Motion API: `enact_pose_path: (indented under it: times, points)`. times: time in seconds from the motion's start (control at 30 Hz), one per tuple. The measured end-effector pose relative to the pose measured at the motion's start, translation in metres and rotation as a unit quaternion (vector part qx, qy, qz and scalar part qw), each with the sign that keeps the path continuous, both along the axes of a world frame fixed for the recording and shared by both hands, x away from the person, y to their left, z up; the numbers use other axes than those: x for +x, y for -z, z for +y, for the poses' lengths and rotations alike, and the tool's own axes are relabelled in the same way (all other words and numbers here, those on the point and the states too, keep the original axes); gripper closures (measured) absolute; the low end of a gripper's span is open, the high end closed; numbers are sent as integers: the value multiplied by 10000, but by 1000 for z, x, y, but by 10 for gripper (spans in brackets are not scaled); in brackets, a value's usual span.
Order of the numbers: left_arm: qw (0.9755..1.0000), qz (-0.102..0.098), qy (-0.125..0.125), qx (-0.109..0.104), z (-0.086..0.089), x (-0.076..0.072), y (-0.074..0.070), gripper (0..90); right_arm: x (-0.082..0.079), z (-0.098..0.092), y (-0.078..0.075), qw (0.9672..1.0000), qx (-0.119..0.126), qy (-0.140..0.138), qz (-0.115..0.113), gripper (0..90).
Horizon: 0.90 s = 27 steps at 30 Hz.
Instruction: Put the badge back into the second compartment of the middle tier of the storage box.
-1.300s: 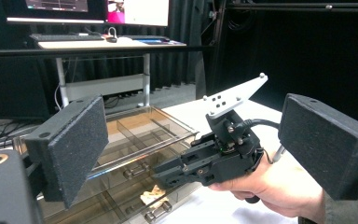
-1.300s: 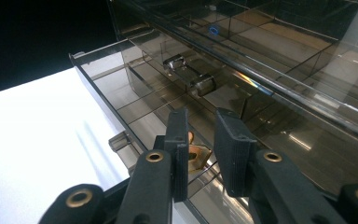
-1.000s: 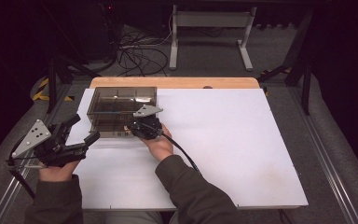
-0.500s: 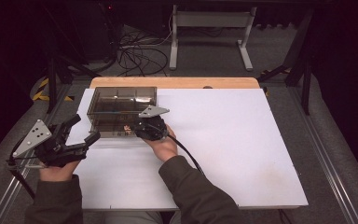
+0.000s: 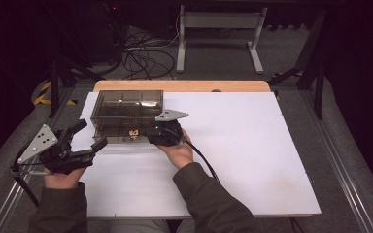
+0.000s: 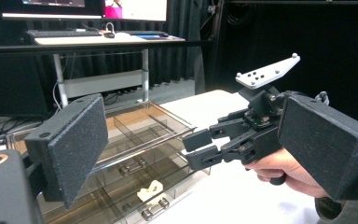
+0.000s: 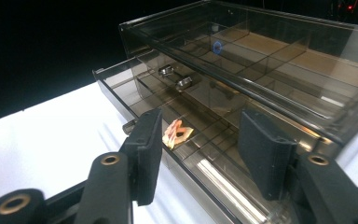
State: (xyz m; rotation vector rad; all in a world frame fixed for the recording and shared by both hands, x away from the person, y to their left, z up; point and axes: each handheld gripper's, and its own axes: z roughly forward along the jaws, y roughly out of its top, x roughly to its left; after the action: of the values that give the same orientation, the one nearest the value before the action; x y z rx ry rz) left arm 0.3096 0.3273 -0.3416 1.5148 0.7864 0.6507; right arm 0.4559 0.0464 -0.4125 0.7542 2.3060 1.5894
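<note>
Right gripper [image 5: 151, 137]: left of centre, at drawer box [image 5: 126, 104], jaws just widened, nothing clasped.
Left gripper [image 5: 94, 137]: lower left, jaws spread, grasping nothing.
Small piece [image 7: 177, 132]: in pulled-out drawer [image 7: 135, 100].

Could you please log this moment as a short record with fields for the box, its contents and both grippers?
box: smoked clear drawer box at the table's far left
drawer: lower drawer pulled partly out
contents: small pale piece in a front compartment
right gripper: at the drawer front, jaws have just been opening, nothing between them
left gripper: open, empty, apart from the box
</note>
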Motion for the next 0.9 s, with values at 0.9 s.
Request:
enact_pose_path:
  times: [0.9]
  points:
    - [9999,107,67,113,-8,3,4,94,-9,-59,-12,9994,341,-43,-108,319]
